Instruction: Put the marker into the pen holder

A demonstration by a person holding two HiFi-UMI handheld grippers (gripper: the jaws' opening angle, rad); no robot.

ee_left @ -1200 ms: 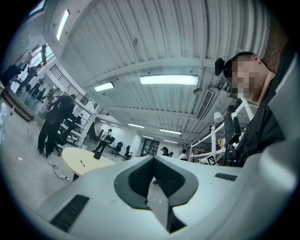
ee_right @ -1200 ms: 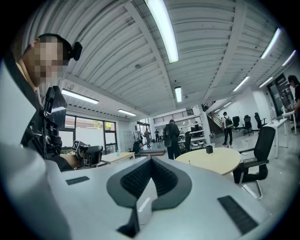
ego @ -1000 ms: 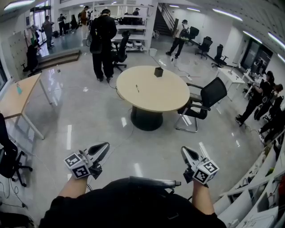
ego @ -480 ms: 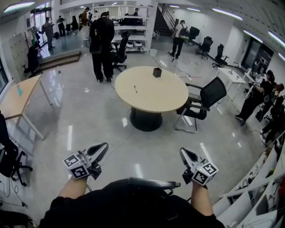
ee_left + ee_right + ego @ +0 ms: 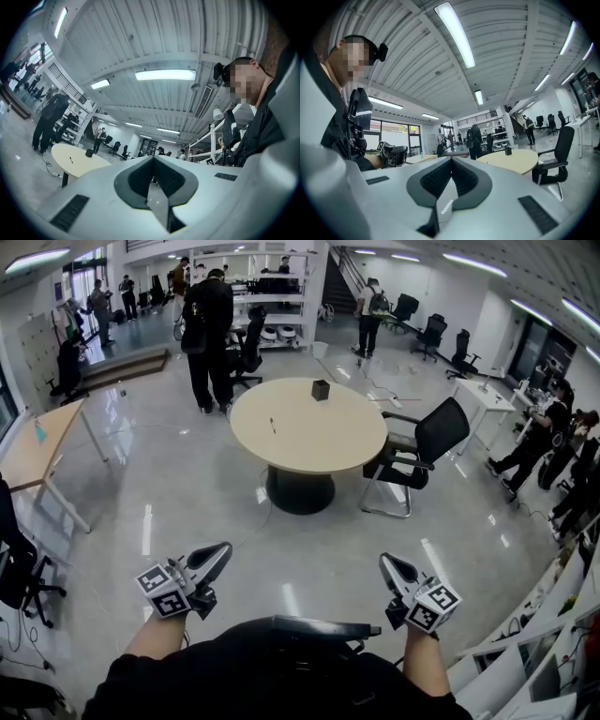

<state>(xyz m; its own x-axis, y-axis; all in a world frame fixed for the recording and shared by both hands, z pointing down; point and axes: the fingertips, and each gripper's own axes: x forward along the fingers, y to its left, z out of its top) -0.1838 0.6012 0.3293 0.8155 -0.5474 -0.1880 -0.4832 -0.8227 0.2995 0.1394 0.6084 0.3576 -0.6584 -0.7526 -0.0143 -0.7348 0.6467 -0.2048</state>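
Far ahead in the head view stands a round beige table [image 5: 328, 442]. A small black pen holder [image 5: 321, 390] sits near its far edge. A thin dark marker [image 5: 273, 426] lies on its left half. My left gripper [image 5: 218, 554] and right gripper [image 5: 390, 564] hover low over the floor, well short of the table, both shut and empty. The left gripper view shows its pads pressed together at the left gripper [image 5: 153, 159], with the table [image 5: 82, 164], holder [image 5: 89, 153] and marker [image 5: 71, 160] in the distance. The right gripper [image 5: 450, 160] is closed too, and its view also catches the holder [image 5: 508, 151].
A black office chair [image 5: 422, 448] stands at the table's right side. A person in black [image 5: 208, 334] stands beyond the table on the left. A wooden desk [image 5: 37, 451] is at the left, and several people [image 5: 553, 442] are at the right. Glossy floor lies between me and the table.
The table has slid slightly left and up in the head view. A person at the back has walked farther away. Both grippers stay where they were, still shut.
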